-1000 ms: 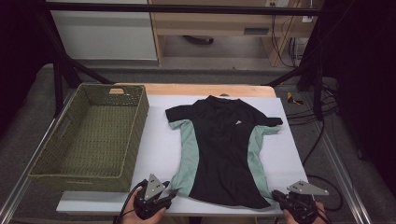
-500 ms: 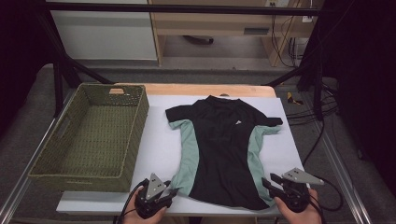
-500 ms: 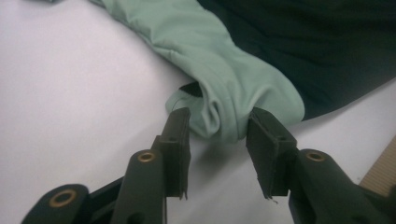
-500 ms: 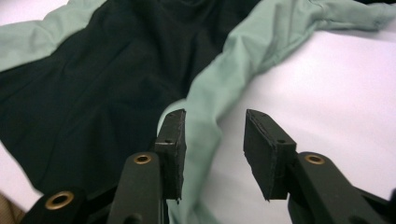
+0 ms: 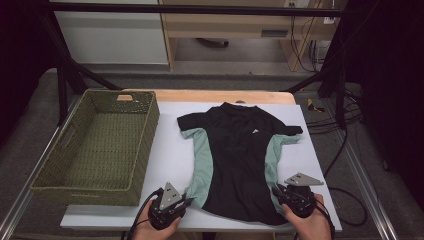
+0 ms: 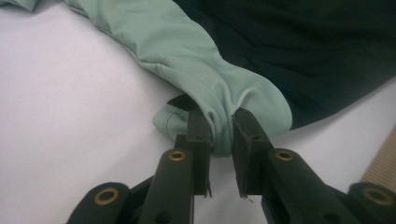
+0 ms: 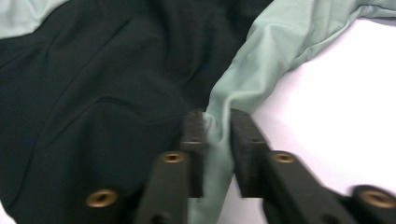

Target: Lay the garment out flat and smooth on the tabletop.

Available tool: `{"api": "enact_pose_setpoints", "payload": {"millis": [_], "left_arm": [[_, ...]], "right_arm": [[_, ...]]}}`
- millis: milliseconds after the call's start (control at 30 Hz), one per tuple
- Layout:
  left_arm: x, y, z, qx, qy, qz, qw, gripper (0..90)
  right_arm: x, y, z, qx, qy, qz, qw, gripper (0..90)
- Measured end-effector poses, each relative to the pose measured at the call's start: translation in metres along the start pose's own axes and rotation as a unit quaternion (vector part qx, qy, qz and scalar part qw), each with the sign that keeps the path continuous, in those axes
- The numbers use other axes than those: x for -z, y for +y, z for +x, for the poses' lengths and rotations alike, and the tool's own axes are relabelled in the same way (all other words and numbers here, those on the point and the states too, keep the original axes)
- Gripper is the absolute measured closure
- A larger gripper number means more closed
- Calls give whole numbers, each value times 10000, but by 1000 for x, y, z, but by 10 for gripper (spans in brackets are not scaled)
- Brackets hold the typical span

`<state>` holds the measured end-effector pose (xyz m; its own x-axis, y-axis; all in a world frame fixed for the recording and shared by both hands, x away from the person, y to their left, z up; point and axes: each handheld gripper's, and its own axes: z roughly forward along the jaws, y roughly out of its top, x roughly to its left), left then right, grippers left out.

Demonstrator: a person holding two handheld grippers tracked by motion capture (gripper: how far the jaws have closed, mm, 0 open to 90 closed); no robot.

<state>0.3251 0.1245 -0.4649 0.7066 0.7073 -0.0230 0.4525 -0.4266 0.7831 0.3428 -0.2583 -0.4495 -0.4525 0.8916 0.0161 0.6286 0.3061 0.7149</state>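
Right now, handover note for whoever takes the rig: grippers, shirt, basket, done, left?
Left gripper: its fingers have just been closing and now pinch the mint-green side panel at the near-left hem corner of the shirt.
Right gripper: its fingers have also just been closing and are shut on the mint panel at the near-right hem corner.
Shirt lies flat, face up, collar away, on the white table. The woven green basket sits left of it, nothing inside.
Done: both hem corners gripped.
Left: probably fold the shirt, then put it in the basket.

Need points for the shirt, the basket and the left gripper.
shirt point(image 5: 239, 165): high view, black front panel.
basket point(image 5: 146, 135): high view, woven right wall.
left gripper point(image 6: 220, 135): left gripper view, between the jaw tips, which pinch the shirt's mint hem corner.
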Motion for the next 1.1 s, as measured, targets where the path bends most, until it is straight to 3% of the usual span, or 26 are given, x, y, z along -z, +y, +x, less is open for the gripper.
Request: {"api": "enact_pose_setpoints", "payload": {"millis": [133, 233, 367, 533, 700, 867, 1100], "left_arm": [[11, 3, 1, 108, -78, 59, 9999, 799], [21, 7, 5, 280, -265, 57, 9992, 816], [29, 10, 6, 286, -281, 66, 9992, 817], [17, -5, 8, 248, -232, 409, 9986, 808], [10, -8, 6, 135, -112, 606, 9980, 816], [7, -11, 8, 158, -163, 709, 9972, 815], [8, 2, 6, -10, 178, 348, 9992, 599]], "right_arm": [[4, 4, 0, 32, -11, -61, 10000, 840], [8, 11, 0, 50, -50, -153, 9999, 845], [14, 19, -2, 62, -113, -235, 9996, 847], [13, 14, -5, -24, -128, -206, 9997, 842], [7, 0, -9, -135, -97, -106, 9998, 836], [1, -8, -15, -240, -11, -106, 9997, 805], [5, -5, -17, -319, 4, -432, 9986, 616]]}}
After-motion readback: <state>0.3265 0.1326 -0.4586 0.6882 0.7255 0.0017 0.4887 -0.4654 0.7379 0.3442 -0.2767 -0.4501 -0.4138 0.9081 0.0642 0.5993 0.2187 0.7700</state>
